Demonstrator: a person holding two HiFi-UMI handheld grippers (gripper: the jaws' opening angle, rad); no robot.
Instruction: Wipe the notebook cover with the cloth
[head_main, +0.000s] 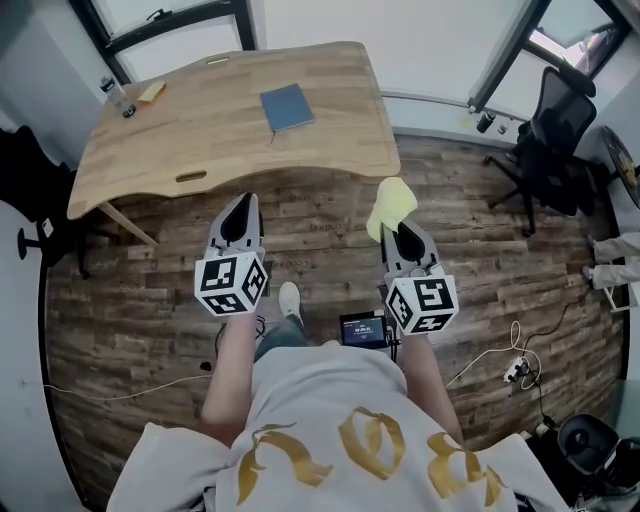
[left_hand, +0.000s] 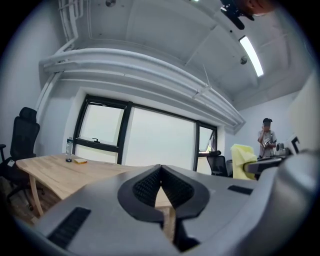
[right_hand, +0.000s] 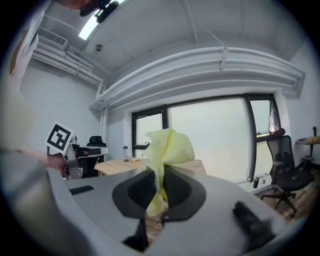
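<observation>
A blue notebook (head_main: 287, 107) lies flat on the wooden table (head_main: 200, 140), towards its far right part. My right gripper (head_main: 398, 232) is shut on a yellow cloth (head_main: 390, 208), which sticks up out of its jaws (right_hand: 169, 148); it hovers over the floor, short of the table's near right corner. My left gripper (head_main: 241, 216) is shut with nothing in it (left_hand: 160, 172) and hangs just before the table's near edge. Both are well short of the notebook.
A water bottle (head_main: 117, 98) and a small yellow block (head_main: 152, 92) stand at the table's far left. A black office chair (head_main: 548, 140) is at the right, another person (left_hand: 266, 140) stands in the room's far part, cables (head_main: 500, 355) run over the wooden floor.
</observation>
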